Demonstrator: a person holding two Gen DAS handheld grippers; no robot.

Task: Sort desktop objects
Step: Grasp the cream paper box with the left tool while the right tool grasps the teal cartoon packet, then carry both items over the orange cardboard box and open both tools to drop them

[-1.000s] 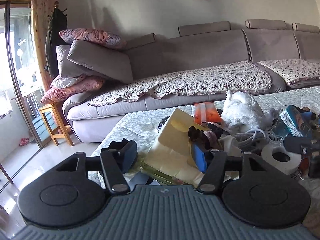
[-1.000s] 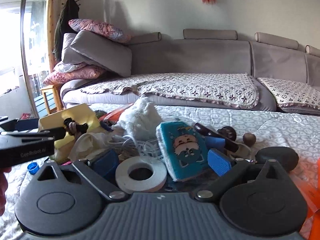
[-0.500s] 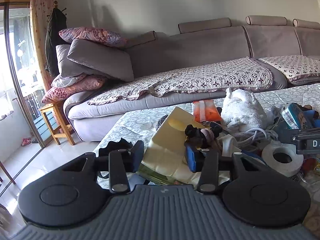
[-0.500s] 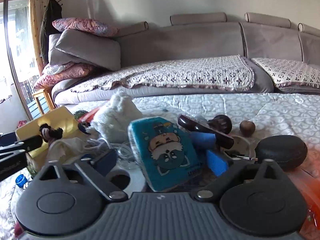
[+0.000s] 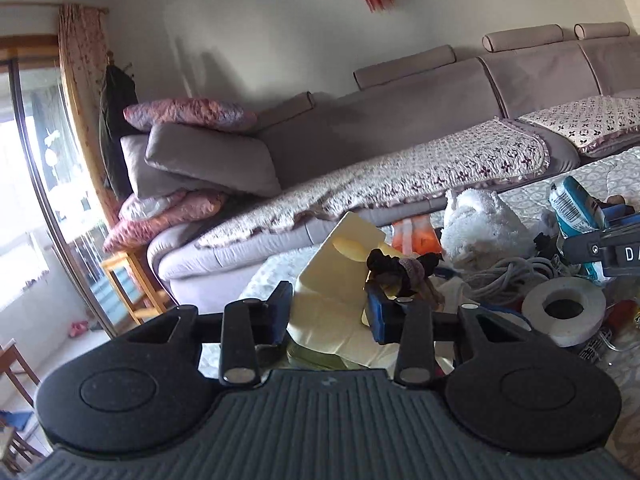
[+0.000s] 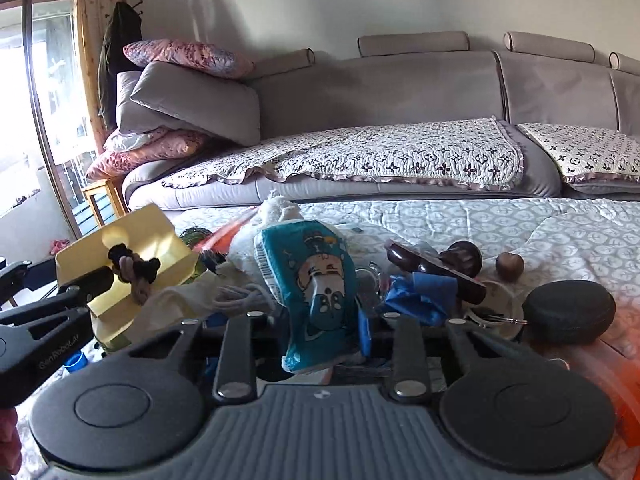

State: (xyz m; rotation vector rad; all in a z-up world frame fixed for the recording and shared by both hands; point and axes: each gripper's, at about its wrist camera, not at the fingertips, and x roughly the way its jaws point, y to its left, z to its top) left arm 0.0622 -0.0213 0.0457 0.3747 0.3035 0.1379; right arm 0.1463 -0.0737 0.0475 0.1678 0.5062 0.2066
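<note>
- The worktop [image 6: 520,232], under a quilted pale cover, carries a heap of loose things on its left part; its right part lies mostly bare.
- The yellow box [image 6: 132,264] leans tilted at the heap's left end. It looks like light, stiff card, and what is inside it cannot be seen.
- The teal pack [image 6: 312,280], printed with a cartoon face, stands upright in the middle of the heap. It reads as soft, light and crinkly, likely to buckle if squeezed hard, so a hold across its lower body seems soundest.
- The right claw [image 6: 324,332] has just been closing, and its blue pads now clamp the teal pack's lower part.
- The tape roll [image 5: 564,312] lies flat beside a coil of grey cable [image 5: 496,280]; stiff and easy to pinch through its rim.
- The left claw [image 5: 328,312] has also just been narrowing, its pads apart on either side of the yellow box's lower edge; whether they press on it I cannot tell.
- A dark hair tie [image 5: 400,268] rests on top of the yellow box: soft, limp, easily snagged.
</note>
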